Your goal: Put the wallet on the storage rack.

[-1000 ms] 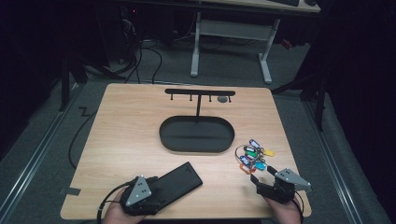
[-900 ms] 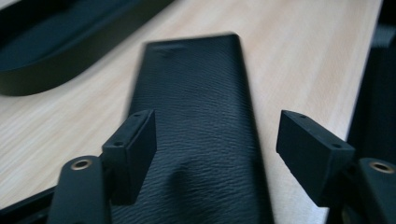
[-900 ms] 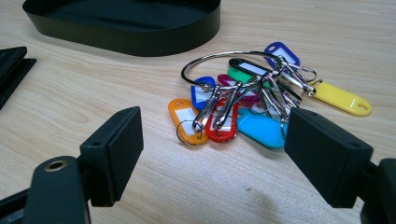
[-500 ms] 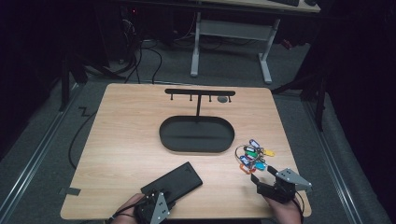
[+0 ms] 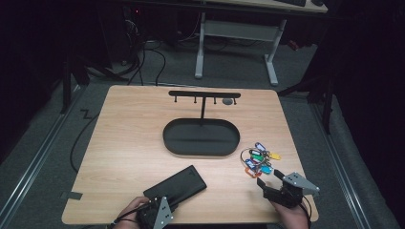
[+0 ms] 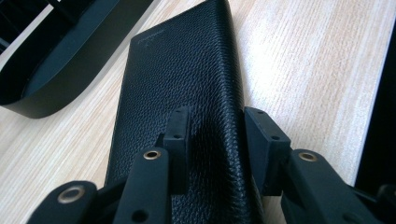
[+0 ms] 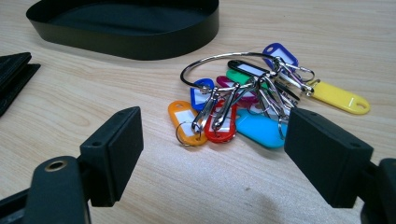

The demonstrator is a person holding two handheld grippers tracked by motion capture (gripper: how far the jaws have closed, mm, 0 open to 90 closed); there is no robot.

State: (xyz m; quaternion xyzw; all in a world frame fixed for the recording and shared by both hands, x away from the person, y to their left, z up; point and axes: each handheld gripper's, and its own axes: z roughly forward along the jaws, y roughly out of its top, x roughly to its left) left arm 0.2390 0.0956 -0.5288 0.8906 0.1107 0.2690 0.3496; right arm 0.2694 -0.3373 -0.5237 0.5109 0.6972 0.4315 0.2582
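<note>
A black leather wallet (image 5: 175,187) lies near the table's front edge, left of centre. My left gripper (image 5: 161,204) is rolled to one side at the wallet's near end. In the left gripper view the wallet (image 6: 187,70) runs up between the jaws, and the left gripper (image 6: 217,133) is shut on its near edge. A ring of keys with coloured tags (image 5: 258,159) lies at the front right. My right gripper (image 5: 269,180) sits just behind it. In the right gripper view the right gripper (image 7: 215,135) stands wide open, with the keys (image 7: 243,93) on the table ahead, untouched.
A black oval tray (image 5: 165,137) sits mid-table, with a black T-shaped hook stand (image 5: 203,94) rising from its far side. A small dark disc (image 5: 228,101) lies by the stand. Table edges run close behind both hands. A desk frame and cables are on the floor beyond.
My left gripper has moved back and to the right, from the wallet's left side to its near end, and has rolled onto its side. The right gripper and the keys stay put.
</note>
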